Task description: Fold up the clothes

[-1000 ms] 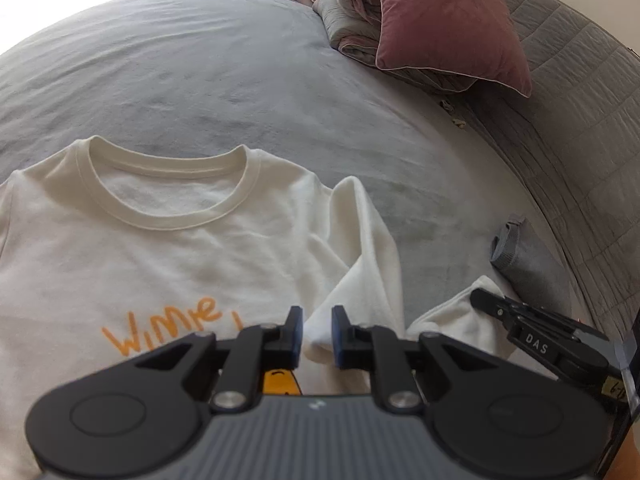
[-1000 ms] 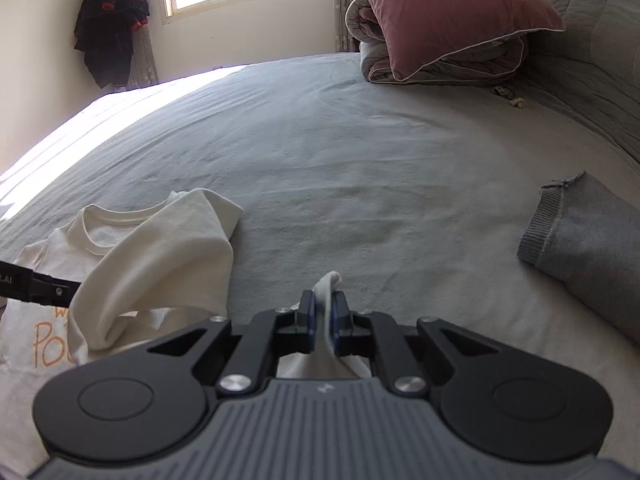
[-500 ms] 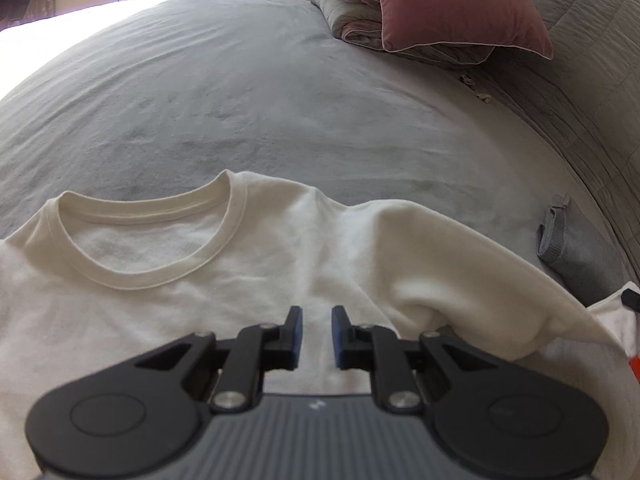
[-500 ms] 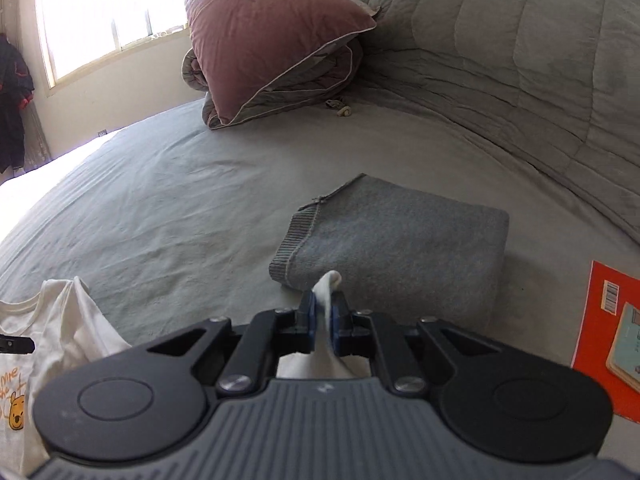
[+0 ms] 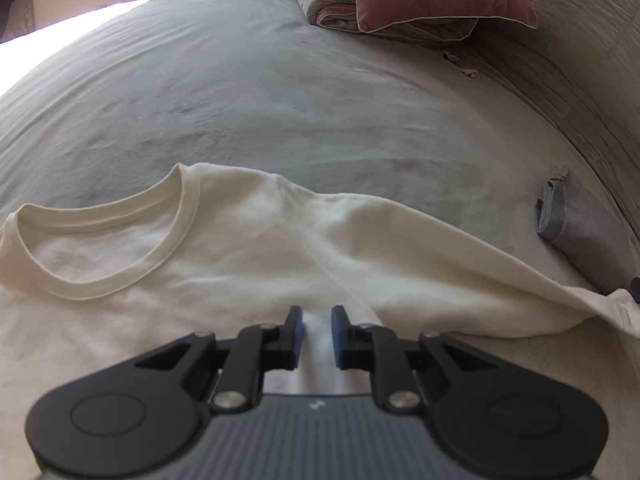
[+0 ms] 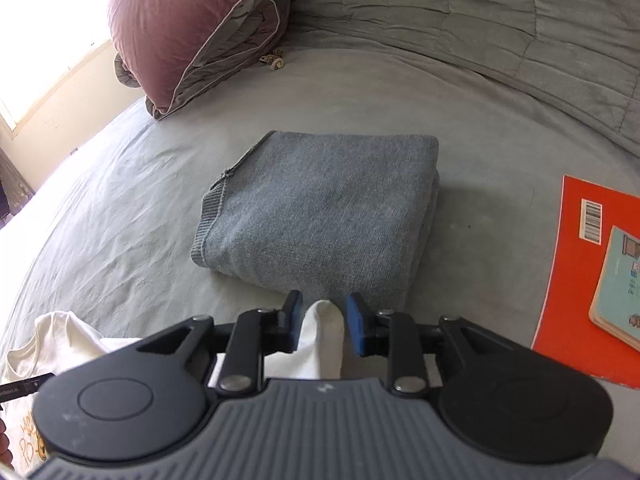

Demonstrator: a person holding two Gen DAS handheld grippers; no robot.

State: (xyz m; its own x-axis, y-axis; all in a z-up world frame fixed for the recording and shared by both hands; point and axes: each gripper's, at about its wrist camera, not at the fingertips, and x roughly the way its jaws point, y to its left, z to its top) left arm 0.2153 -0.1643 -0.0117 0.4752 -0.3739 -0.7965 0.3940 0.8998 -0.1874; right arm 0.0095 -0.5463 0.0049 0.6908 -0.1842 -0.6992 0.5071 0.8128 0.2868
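A cream sweatshirt (image 5: pixel 224 248) lies front up on the grey bed, neckline at left. Its right sleeve (image 5: pixel 440 264) is stretched out to the right. My left gripper (image 5: pixel 315 334) is open and hovers low over the shirt's chest near the armpit seam. In the right wrist view my right gripper (image 6: pixel 325 322) has its jaws parted, with the sleeve cuff (image 6: pixel 324 332) lying loose between them. Part of the shirt with orange print (image 6: pixel 36 436) shows at lower left.
A folded grey sweater (image 6: pixel 320 208) lies just ahead of the right gripper; it also shows in the left wrist view (image 5: pixel 576 236). An orange book and a pale booklet (image 6: pixel 580 264) lie right. A maroon pillow on folded bedding (image 6: pixel 180 28) and a quilted headboard (image 6: pixel 480 32) are behind.
The right gripper pulled the sleeve cuff out to the right toward the grey sweater, then opened its jaws. The sleeve went from folded over the shirt to stretched out. The left gripper moved forward over the chest.
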